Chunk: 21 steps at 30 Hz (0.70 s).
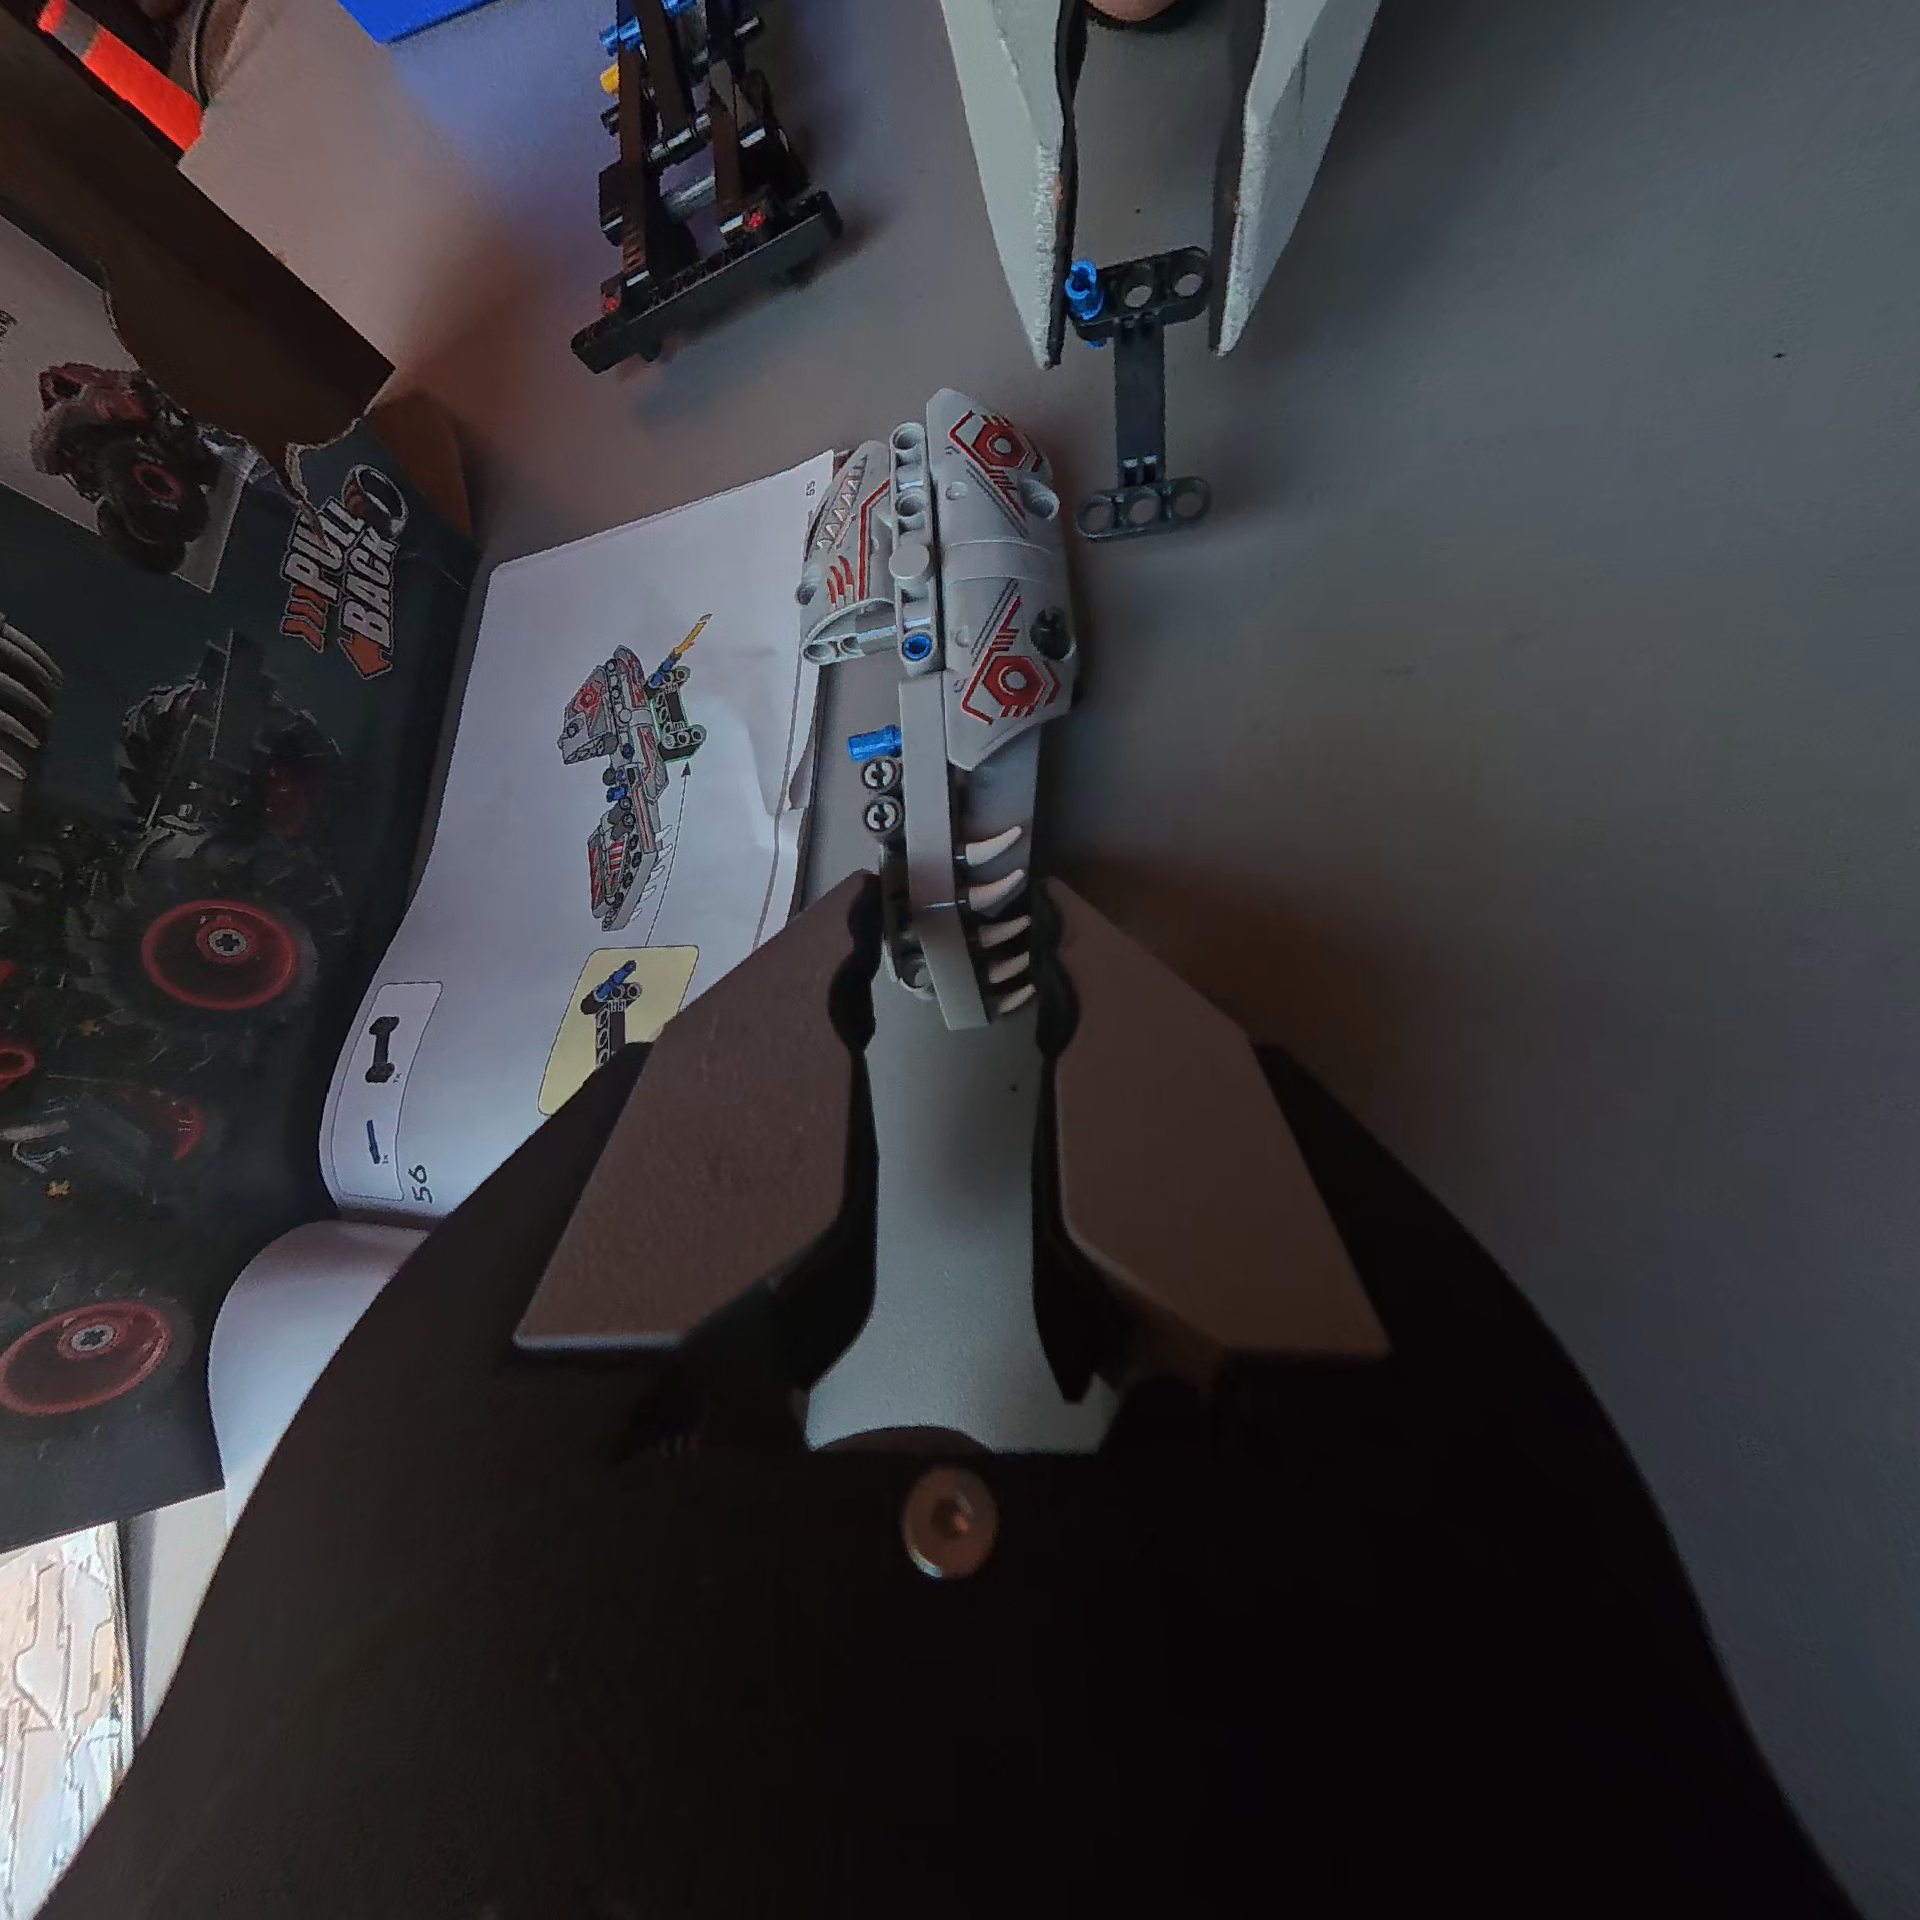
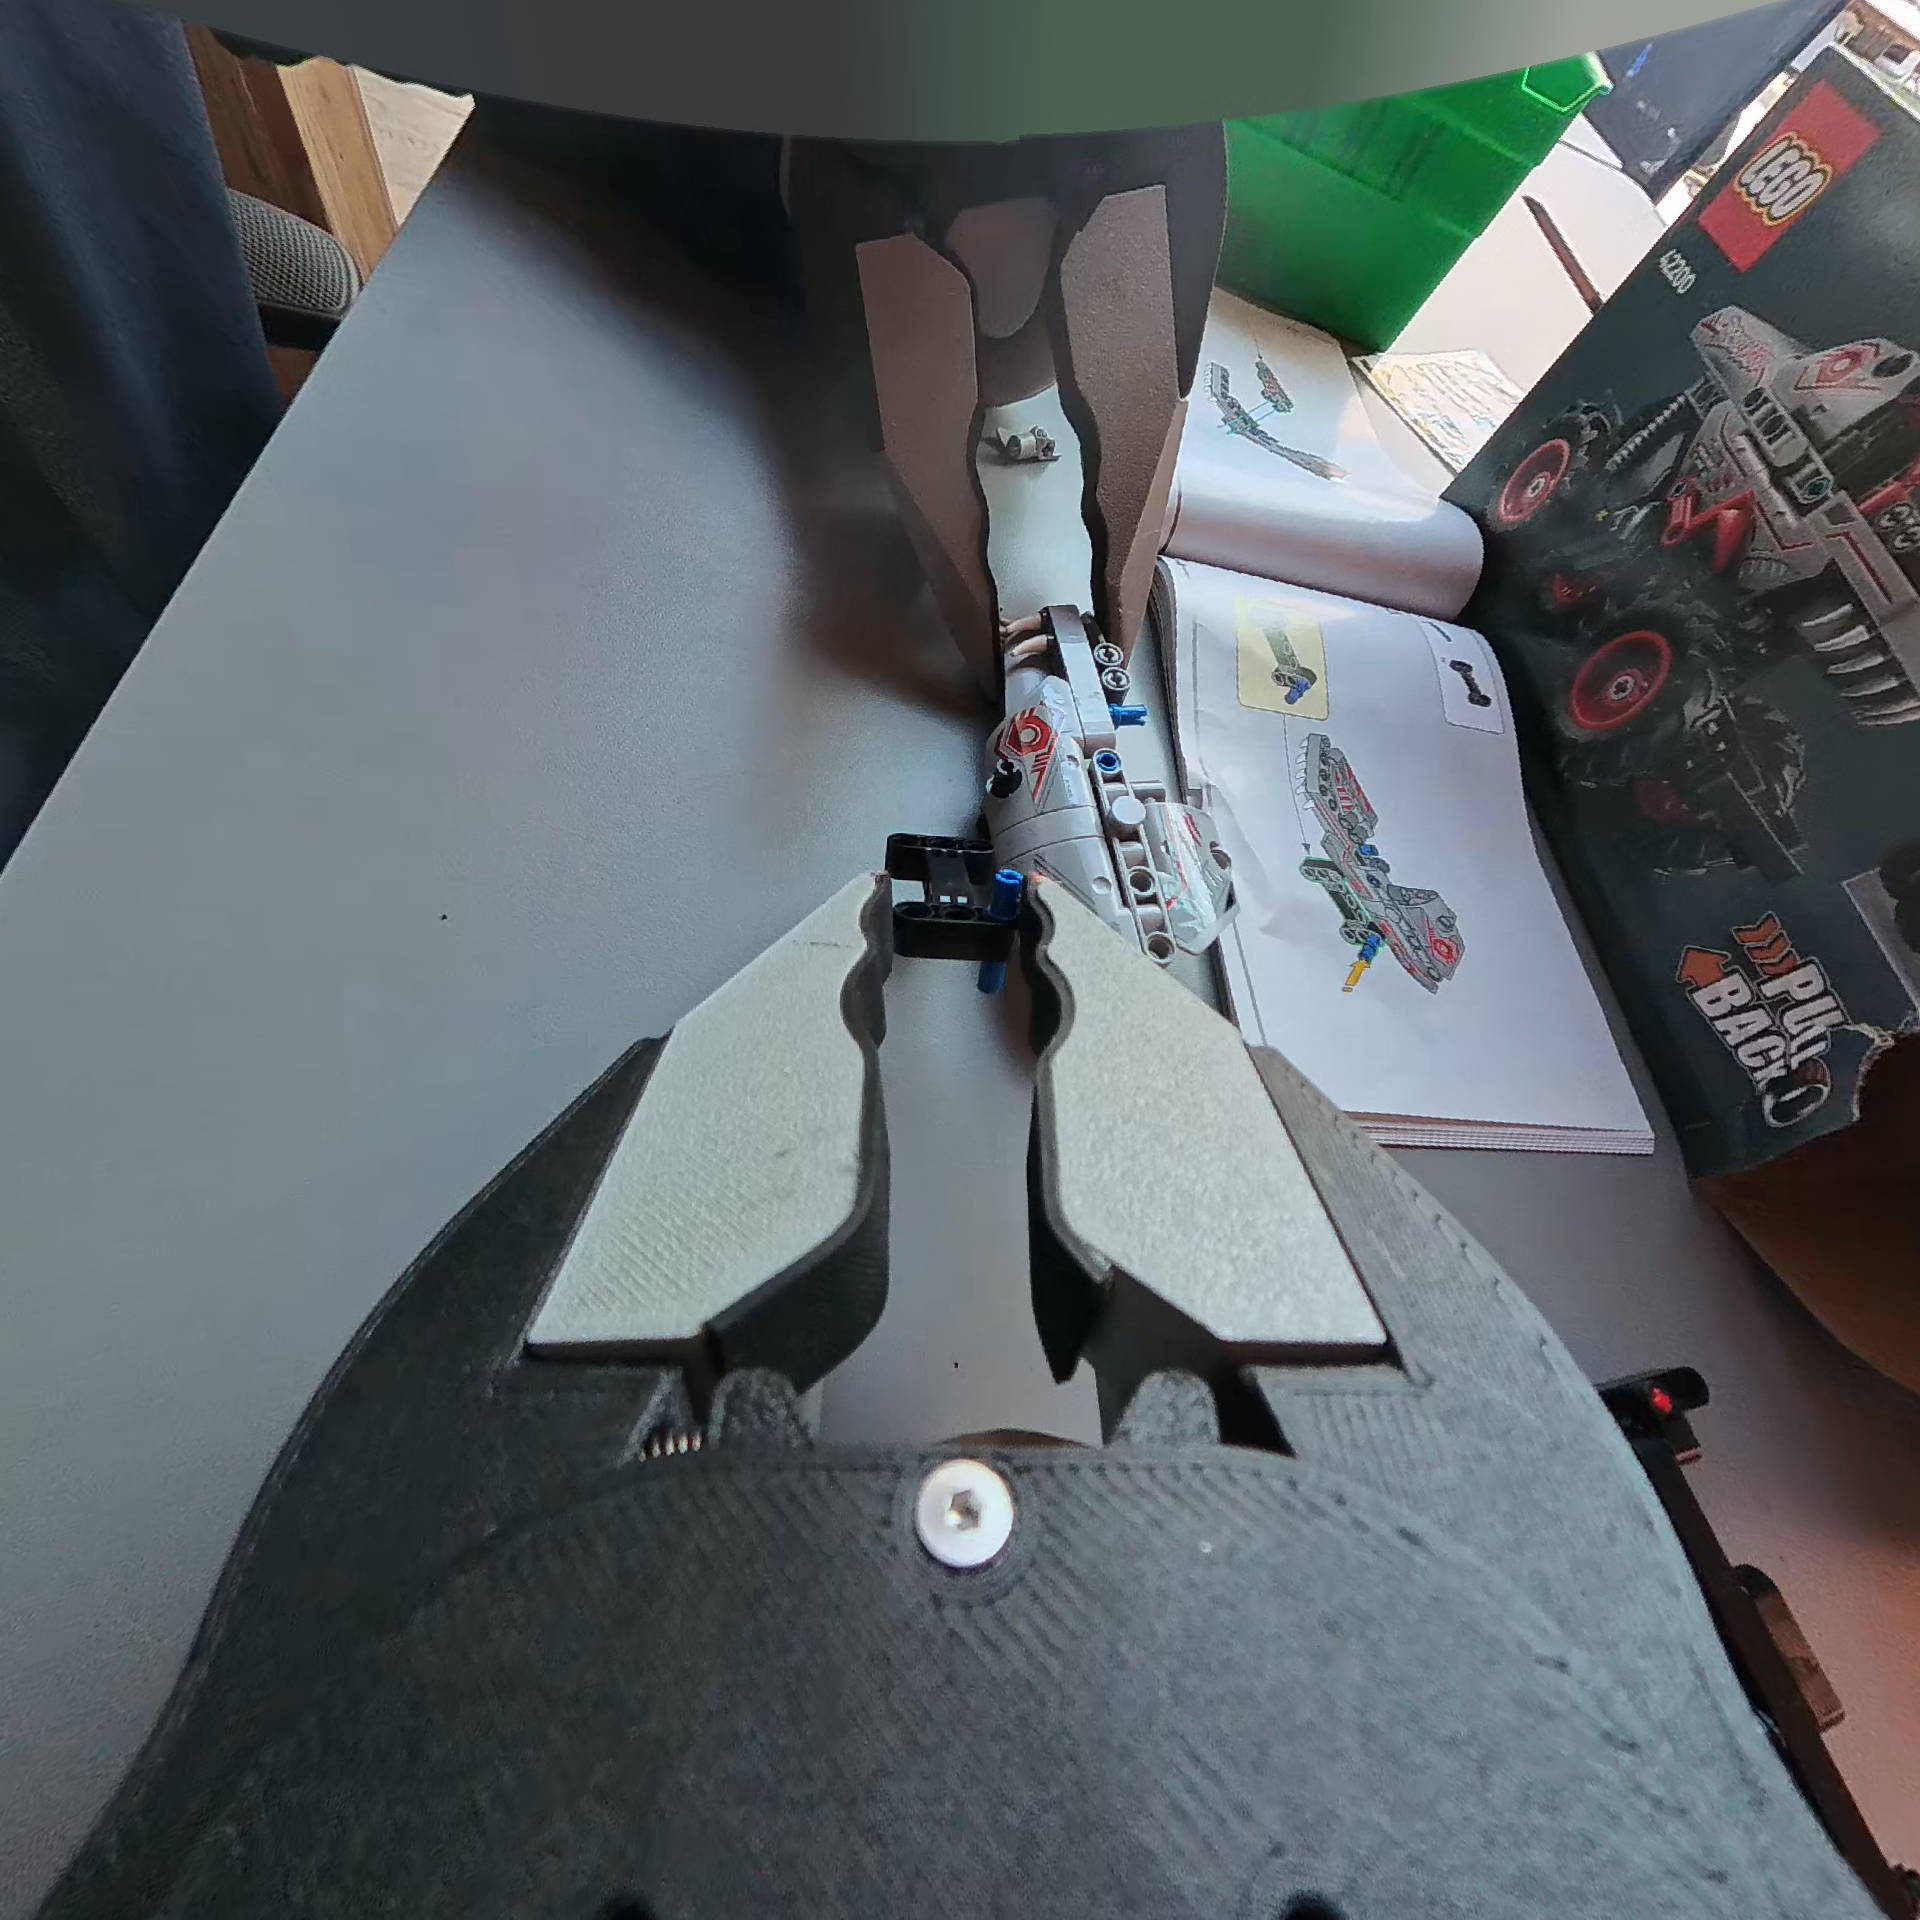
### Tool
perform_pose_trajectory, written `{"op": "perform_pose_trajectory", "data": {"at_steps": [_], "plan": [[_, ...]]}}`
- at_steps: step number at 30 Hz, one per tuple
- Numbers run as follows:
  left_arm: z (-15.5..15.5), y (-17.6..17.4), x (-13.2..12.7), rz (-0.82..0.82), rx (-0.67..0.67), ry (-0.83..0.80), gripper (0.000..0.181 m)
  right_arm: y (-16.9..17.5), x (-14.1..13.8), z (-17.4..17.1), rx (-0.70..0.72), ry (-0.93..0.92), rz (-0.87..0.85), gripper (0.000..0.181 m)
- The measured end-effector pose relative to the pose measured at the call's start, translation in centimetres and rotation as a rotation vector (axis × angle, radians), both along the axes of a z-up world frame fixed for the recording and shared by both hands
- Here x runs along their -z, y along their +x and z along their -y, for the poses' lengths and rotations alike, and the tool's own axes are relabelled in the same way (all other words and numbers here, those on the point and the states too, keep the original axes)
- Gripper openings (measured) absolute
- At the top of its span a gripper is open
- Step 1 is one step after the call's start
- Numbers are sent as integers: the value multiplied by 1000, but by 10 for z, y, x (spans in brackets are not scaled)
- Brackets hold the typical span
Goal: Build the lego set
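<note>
The left gripper [image 1: 956,935] pinches the near end of the grey body [image 1: 971,623], which lies on the table [image 1: 1455,935] beside the manual [image 1: 582,831]. The right gripper [image 2: 961,909] grips the black frame [image 2: 940,914] at the body's far end.

grey red-marked shell [image 1: 997,582], black H-frame [image 1: 1140,395], seemingly blue pin [image 1: 1083,289]

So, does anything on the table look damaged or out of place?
Yes: the set's box has a ragged torn edge at one corner, with brown cardboard showing. The instruction booklet lies open and flat beside it.
</note>
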<state>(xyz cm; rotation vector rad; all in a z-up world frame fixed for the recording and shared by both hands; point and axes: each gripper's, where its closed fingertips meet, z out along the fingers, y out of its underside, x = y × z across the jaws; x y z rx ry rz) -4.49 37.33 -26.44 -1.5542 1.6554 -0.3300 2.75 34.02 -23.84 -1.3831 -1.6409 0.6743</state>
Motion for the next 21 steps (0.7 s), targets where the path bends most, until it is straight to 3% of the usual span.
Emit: {"op": "perform_pose_trajectory", "data": {"at_steps": [13, 21], "plan": [[2, 0, 0, 2, 2, -21, 25, 0, -1, 0, 2, 8, -4, 21], [4, -1, 2, 22, -32, -163, 25, 3, -10, -8, 35, -60, -68, 21]]}}
